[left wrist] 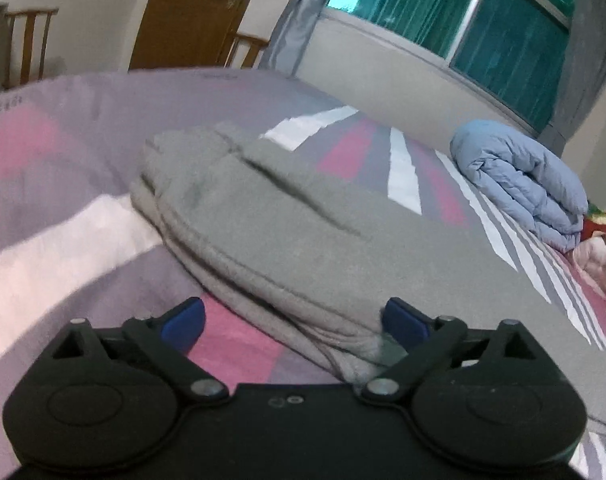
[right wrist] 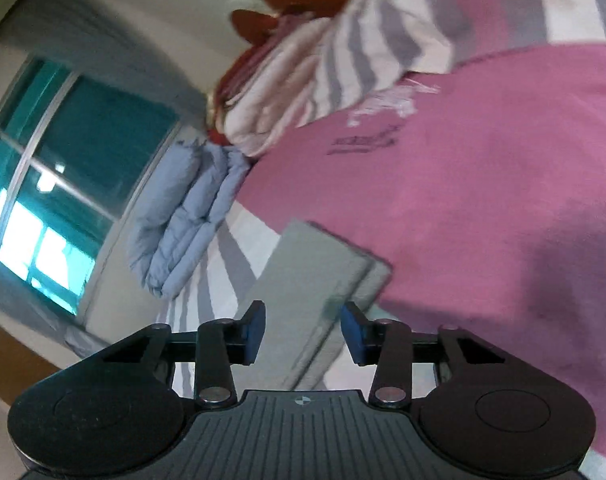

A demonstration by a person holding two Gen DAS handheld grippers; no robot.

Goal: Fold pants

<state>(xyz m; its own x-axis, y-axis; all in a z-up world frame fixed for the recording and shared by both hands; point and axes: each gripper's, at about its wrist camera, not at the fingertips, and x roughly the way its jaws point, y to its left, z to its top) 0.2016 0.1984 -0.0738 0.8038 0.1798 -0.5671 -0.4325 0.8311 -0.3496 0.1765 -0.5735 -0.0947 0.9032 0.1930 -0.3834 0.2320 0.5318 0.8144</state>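
Grey pants (left wrist: pixel 287 232) lie on the striped bedspread, folded lengthwise in stacked layers. In the left wrist view my left gripper (left wrist: pixel 295 320) is wide open, its blue pads (left wrist: pixel 185 318) on either side of the near edge of the pants; the fabric runs between the fingers. In the right wrist view, which is tilted, my right gripper (right wrist: pixel 303 334) is open, and the leg end of the grey pants (right wrist: pixel 311 288) lies between its blue pads (right wrist: pixel 253 330), not clamped.
The bedspread (left wrist: pixel 63 208) has pink, grey and white stripes. A rolled blue quilt (left wrist: pixel 523 184) lies at the bed's far right by the window (left wrist: pixel 483 12); it also shows in the right wrist view (right wrist: pixel 187 216). Striped pillows (right wrist: pixel 343 60) are beyond. Wooden chairs (left wrist: pixel 27 40) stand at the back left.
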